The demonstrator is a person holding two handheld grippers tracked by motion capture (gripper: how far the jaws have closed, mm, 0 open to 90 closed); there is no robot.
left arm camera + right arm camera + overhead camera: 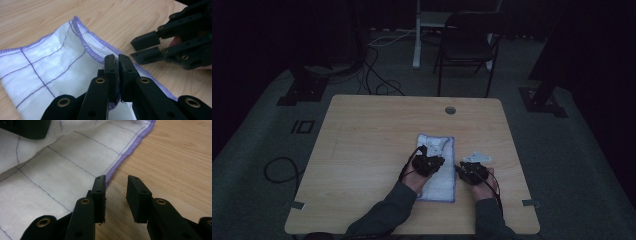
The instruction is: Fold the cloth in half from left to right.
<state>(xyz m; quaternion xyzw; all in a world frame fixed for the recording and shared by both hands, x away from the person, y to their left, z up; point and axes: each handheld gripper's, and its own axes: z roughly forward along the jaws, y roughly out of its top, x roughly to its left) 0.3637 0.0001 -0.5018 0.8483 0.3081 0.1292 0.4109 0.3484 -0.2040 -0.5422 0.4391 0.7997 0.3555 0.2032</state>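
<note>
A white cloth [439, 187] with thin purple grid lines and a purple hem lies right of the middle of the wooden table [372, 135]. My left gripper [430, 163] rests over the cloth. In the left gripper view, this gripper [116, 58] is shut on a raised fold of the cloth's [37, 65] hemmed edge. My right gripper [471, 169] is just right of the cloth, low over bare wood. Its jaws [115, 182] stand open with nothing between them, the left jaw touching the purple hem of the cloth [62, 162]. From the left gripper view, the right gripper [143, 47] is close by.
The room is dim. A round cable hole [450, 110] sits near the table's far edge. Behind the table stand a dark folding chair [467, 40] and a white post [417, 35], with cables [377, 75] on the floor.
</note>
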